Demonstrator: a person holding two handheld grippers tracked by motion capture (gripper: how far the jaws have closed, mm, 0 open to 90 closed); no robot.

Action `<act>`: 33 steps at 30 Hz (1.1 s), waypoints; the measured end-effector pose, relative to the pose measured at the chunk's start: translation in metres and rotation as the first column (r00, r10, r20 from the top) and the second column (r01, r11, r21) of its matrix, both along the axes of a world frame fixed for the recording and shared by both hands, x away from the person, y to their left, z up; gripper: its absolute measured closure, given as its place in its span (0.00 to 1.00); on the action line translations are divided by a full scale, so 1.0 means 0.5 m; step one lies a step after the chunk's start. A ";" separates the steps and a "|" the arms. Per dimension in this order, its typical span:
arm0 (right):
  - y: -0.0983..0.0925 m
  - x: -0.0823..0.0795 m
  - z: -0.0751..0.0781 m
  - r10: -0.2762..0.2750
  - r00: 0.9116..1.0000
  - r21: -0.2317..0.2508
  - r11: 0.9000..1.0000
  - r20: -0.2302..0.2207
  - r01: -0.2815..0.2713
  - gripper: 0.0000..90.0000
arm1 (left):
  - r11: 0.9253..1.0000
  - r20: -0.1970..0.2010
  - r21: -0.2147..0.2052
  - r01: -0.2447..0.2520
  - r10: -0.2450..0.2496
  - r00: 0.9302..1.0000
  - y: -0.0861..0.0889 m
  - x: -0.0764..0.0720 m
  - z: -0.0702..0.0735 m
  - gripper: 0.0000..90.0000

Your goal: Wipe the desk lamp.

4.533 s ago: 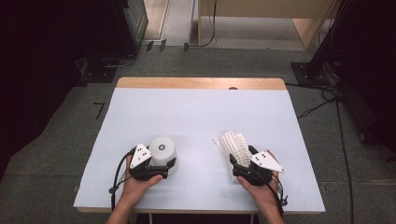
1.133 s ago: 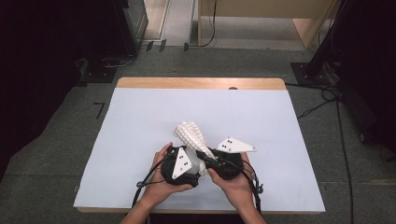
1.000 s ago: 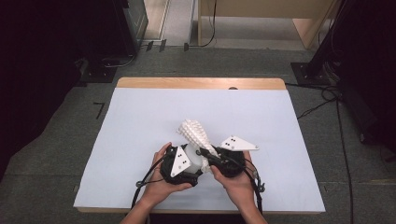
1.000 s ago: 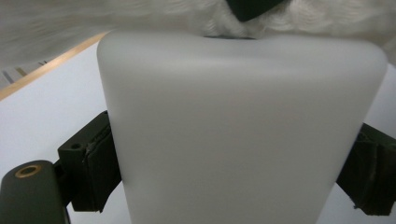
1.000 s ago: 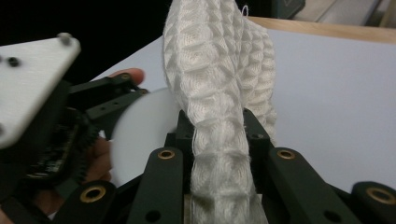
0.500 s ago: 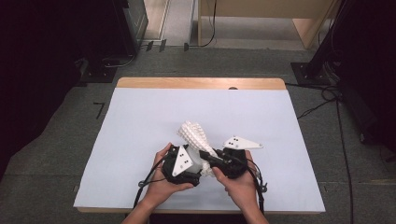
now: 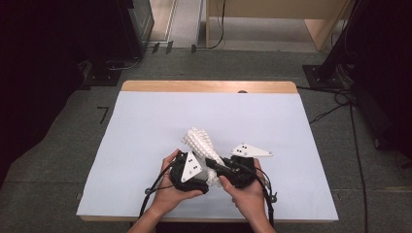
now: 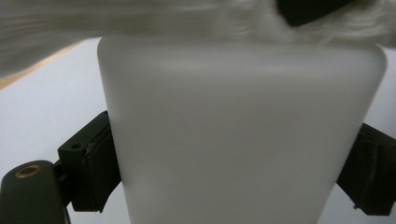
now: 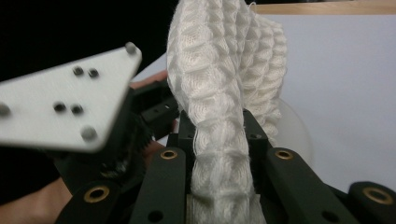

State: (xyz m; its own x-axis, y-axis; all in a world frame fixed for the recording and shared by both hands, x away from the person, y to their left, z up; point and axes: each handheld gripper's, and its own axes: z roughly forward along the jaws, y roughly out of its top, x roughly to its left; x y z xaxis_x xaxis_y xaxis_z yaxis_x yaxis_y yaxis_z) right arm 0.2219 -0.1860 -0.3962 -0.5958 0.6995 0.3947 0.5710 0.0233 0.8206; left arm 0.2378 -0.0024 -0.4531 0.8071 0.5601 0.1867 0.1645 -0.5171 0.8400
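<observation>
A frosted white cup (image 8: pixel 243 130) stands between the jaws of my left gripper (image 8: pixel 229 172), whose pads (image 8: pixel 100 163) press on its two sides. My right gripper (image 9: pixel 217 140) is shut on a white waffle-weave cloth (image 9: pixel 219 84), which rises out of its jaws. In the high view the two grippers meet near the table's front middle: the left gripper (image 7: pixel 193 171) and the right gripper (image 7: pixel 224 170) are close together, and the cloth (image 7: pixel 199 141) sticks up and away from them. The cloth (image 8: pixel 140 18) lies blurred across the cup's top. The cup's rim (image 9: pixel 292 126) shows behind the cloth.
The table (image 7: pixel 145 126) has a pale blue-white top with a wooden strip (image 7: pixel 209 86) along its far edge. Both hands rest near the front edge. Dark equipment and cables stand on the floor around the table.
Several seconds ago the hands were apart, cup at the left and cloth at the right; now they are together at the middle. Over the last second the cloth shifted only slightly.
</observation>
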 end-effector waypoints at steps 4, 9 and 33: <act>-0.007 0.017 -0.011 -0.037 0.999 0.054 0.998 -0.018 0.038 0.85 | 1.000 0.023 0.012 0.009 -0.009 1.000 -0.003 -0.006 -0.001 0.10; -0.034 0.022 -0.022 -0.092 0.995 0.020 0.995 -0.024 0.093 0.85 | 0.999 -0.047 -0.047 0.008 -0.010 0.999 0.014 0.013 -0.002 0.10; -0.002 0.016 -0.014 -0.062 0.998 0.037 0.997 0.001 0.062 0.85 | 0.999 0.008 -0.050 0.001 -0.001 1.000 0.009 -0.001 -0.009 0.10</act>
